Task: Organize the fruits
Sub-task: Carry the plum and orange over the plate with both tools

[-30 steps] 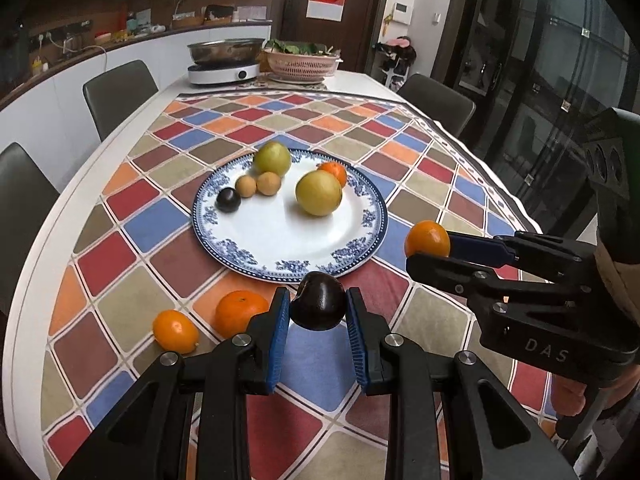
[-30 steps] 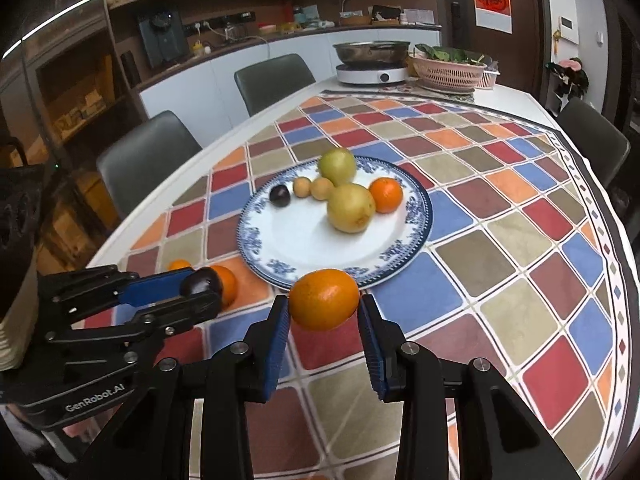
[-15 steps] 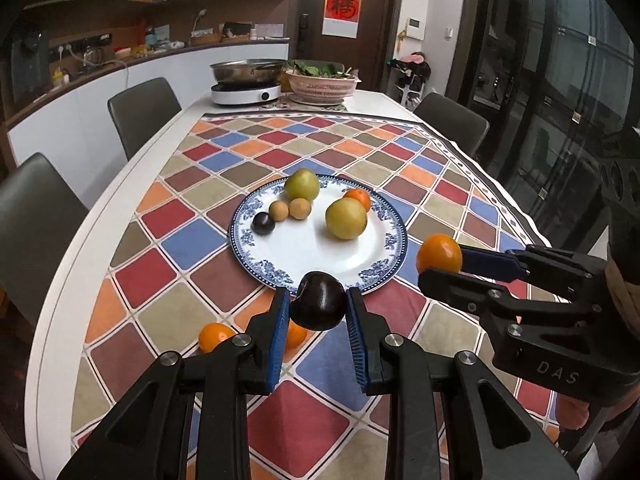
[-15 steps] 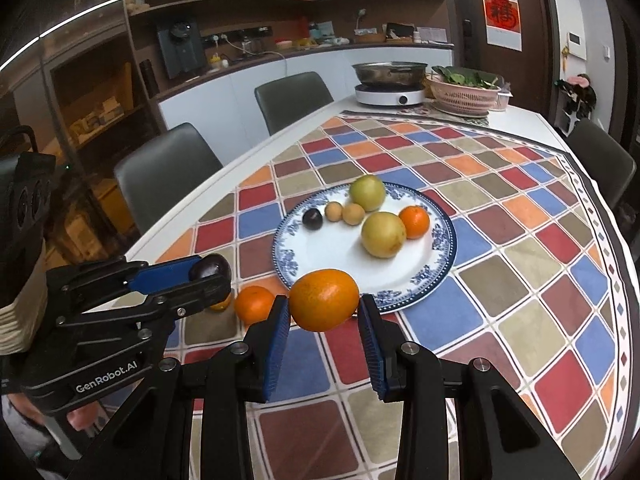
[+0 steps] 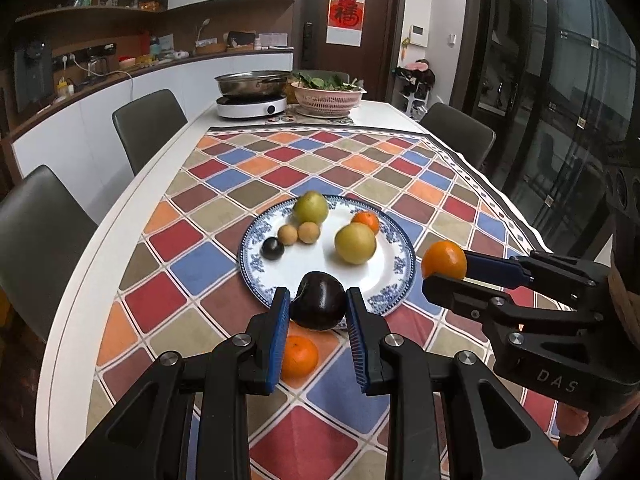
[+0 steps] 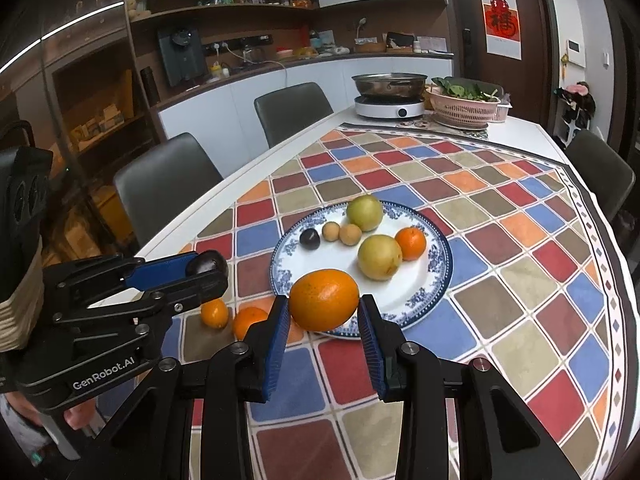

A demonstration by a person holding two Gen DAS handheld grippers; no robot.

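My left gripper [image 5: 318,320] is shut on a dark plum [image 5: 319,301], held in the air above the near rim of the blue-and-white plate [image 5: 400,280]. My right gripper [image 6: 324,320] is shut on an orange [image 6: 324,299], also raised over the plate's near rim [image 6: 440,280]. Each gripper shows in the other's view: the right one [image 5: 446,270] with its orange, the left one [image 6: 208,268] with the plum. The plate holds two yellow-green pears [image 5: 355,243], a small orange [image 5: 366,221], two small brown fruits [image 5: 298,234] and a dark plum [image 5: 273,249].
Two oranges [image 6: 250,320] lie on the checked tablecloth left of the plate. A hotplate with a steel pan [image 5: 252,96] and a pink basket of greens [image 5: 327,98] stand at the table's far end. Grey chairs [image 5: 150,128] line both sides.
Both grippers have risen and pulled back from the table with their fruit still held, so the plate looks smaller and farther away.
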